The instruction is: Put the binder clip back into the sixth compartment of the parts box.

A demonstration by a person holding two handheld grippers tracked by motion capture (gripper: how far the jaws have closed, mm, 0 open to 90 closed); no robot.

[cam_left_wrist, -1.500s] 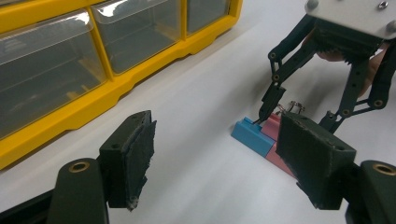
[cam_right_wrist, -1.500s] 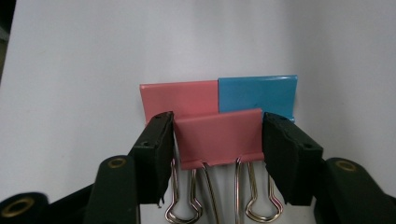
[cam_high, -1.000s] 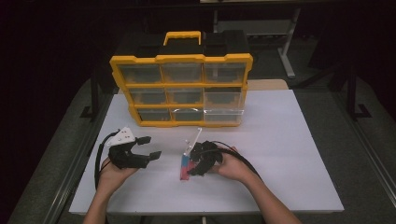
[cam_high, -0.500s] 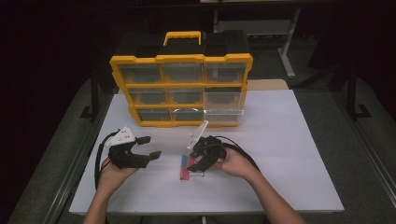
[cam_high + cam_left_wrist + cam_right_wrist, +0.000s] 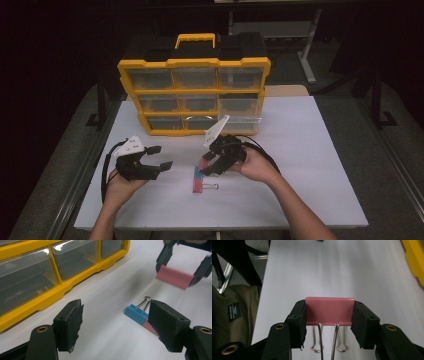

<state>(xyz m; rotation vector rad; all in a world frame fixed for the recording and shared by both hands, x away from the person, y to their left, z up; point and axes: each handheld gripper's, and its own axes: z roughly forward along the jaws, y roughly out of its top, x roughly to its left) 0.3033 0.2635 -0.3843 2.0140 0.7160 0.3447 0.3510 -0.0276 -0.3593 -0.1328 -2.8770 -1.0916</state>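
In the high view, the right gripper [image 5: 209, 165] holds a pink binder clip [image 5: 203, 164] just above the white surface [image 5: 310, 170], over a blue binder clip [image 5: 198, 176] lying in front of the yellow drawer organizer [image 5: 194, 95]. The left gripper [image 5: 159, 157] hovers nearby, jaws apart and empty. In the left gripper view, the blue binder clip [image 5: 136, 313] lies between its spread jaws, farther off. In the right gripper view, both jaws clamp the pink binder clip [image 5: 329, 310] by its sides, wire handles pointing toward the camera.

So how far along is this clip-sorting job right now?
Early on. In hand: the right gripper is shut on a pink binder clip, lifted off the table. Left: a blue binder clip and another pink clip lie on the white table. The left gripper is open. One lower drawer of the yellow organizer looks pulled out.
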